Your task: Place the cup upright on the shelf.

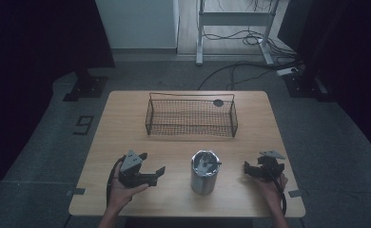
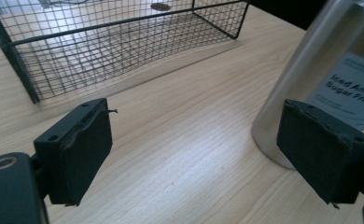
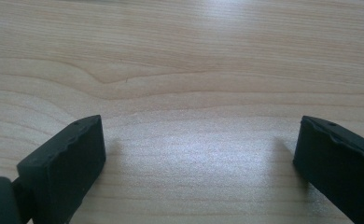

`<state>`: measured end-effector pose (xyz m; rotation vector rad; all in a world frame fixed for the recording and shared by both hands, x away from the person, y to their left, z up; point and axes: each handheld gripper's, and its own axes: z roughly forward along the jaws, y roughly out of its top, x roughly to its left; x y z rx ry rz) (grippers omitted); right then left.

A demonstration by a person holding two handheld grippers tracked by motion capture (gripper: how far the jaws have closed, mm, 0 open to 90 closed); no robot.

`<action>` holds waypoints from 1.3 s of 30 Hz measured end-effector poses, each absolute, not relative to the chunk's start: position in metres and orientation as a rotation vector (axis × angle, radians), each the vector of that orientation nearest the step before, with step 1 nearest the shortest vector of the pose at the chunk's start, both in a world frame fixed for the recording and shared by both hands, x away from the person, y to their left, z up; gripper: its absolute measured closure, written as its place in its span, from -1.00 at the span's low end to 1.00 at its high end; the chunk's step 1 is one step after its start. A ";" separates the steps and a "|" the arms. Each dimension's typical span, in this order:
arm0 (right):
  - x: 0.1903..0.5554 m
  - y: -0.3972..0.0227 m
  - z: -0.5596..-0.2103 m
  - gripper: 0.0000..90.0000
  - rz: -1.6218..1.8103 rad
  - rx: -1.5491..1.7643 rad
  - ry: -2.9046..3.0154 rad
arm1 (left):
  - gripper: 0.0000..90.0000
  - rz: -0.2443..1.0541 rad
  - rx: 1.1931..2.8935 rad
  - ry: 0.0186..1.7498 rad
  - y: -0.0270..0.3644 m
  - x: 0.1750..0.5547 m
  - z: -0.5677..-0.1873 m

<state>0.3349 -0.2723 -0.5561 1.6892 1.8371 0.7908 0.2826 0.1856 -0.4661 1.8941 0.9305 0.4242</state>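
The steel tumbler (image 1: 204, 172) stands upright near the front edge of the table (image 1: 126, 118), between the two hands, its long axis vertical and its lid on top. It lies to the right of the left gripper (image 1: 156, 163), just beside it, and the right gripper (image 1: 247, 169) sits a little farther off on the tumbler's other side, so the left looks the nearer one to me. In the left gripper view the tumbler (image 2: 320, 70) rises just past the right-hand pad, not between the pads. Both grippers have their jaws spread wide with nothing in them (the right gripper (image 3: 196, 154) looks down on bare wood). The wire basket (image 1: 191, 116) waits empty toward the back, well apart from the tumbler.
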 end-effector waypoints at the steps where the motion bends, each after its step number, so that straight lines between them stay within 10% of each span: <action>1: 0.335 -0.272 -0.556 -0.96 0.791 1.689 1.837 | -0.77 0.423 1.894 0.926 0.185 0.282 -0.465; 39: 0.335 -0.273 -0.556 -0.96 0.788 1.692 1.833 | -0.89 0.327 1.919 0.787 0.145 0.260 -0.455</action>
